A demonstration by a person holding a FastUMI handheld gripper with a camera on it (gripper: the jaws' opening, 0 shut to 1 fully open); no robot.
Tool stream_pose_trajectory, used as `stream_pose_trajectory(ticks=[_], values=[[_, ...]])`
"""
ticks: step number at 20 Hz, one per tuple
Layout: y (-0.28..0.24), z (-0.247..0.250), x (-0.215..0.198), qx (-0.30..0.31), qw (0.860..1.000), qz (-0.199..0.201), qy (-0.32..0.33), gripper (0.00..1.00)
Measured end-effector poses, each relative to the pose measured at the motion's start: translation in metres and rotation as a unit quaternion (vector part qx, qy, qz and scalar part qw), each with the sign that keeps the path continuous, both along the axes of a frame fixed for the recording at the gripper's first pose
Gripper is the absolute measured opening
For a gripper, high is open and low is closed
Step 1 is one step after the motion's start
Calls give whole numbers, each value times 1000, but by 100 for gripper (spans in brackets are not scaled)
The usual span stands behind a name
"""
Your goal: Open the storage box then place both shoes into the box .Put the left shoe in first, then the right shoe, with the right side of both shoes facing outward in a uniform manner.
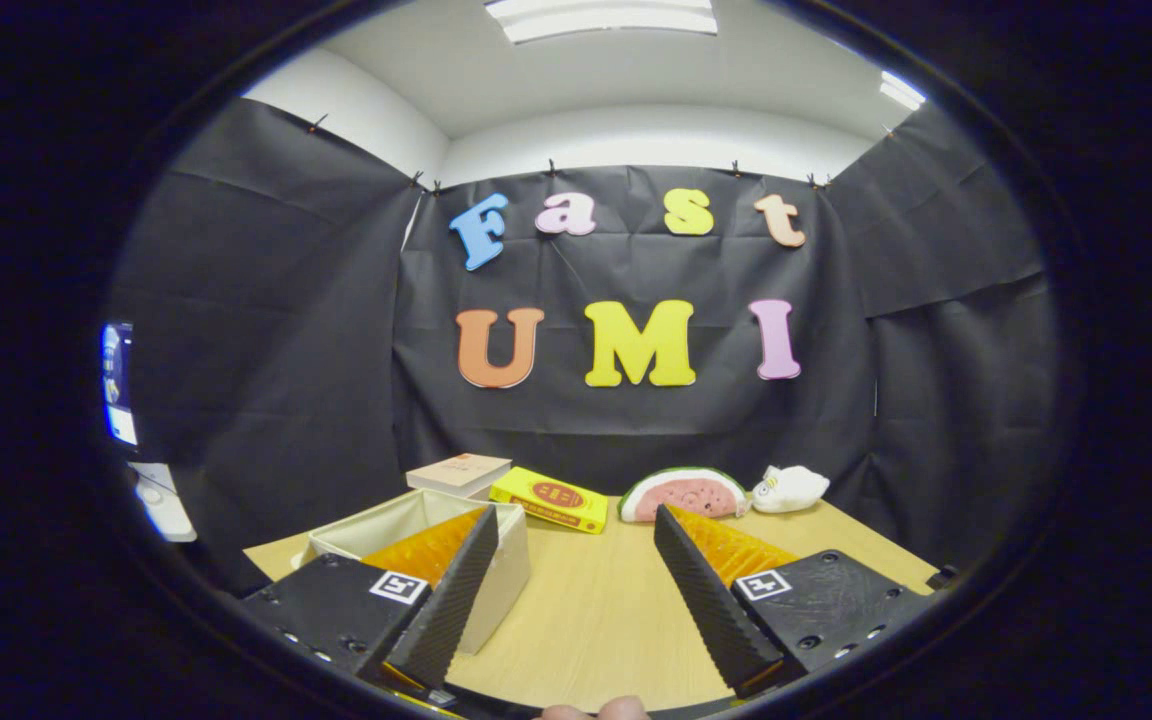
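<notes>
Hovering above the wooden table (596, 610), gripper (571, 525) has fingers spread wide, nothing between them, just bare tabletop in the gap. Fingertips (484, 520) level with the table's far half.

Key relation: storage box (416, 525) sits ahead-left, partly behind the left finger, which overlaps its near-right corner in this view. Box is a pale fabric bin w/ rim up; looks open-topped already from here, pale inner walls showing, contents hidden, can't tell if there's a lid or flap. Long axis seems to run roughly along the approach direction, angled slightly left. My read: next move needs a shift left + forward to get over the box mouth.

Shoes: can't point to either from this angle, so pickup direction is unknown.

Beyond the fingers, along the table's back edge, L to R: a tan book (459, 472) just behind the box, a yellow packet (551, 500) touching or nearly touching the book's right side, a watermelon-slice plush (684, 495) just past the right fingertip, then a small white plush (789, 488) beside it. None of them stand between gripper and box; the path left is free.

Bit of the person's hand (596, 710) visible under the gripper.
</notes>
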State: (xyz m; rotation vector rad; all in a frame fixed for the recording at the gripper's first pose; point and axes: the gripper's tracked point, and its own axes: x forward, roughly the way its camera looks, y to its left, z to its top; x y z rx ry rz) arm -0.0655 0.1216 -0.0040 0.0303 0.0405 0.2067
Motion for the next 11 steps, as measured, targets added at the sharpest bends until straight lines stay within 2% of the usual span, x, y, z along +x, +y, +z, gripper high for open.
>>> stream_pose_trajectory(ticks=[7,11], values=[[5,-37,4,3,998,12,65,96],[-1,-34,3,-17,998,-1,55,96]])
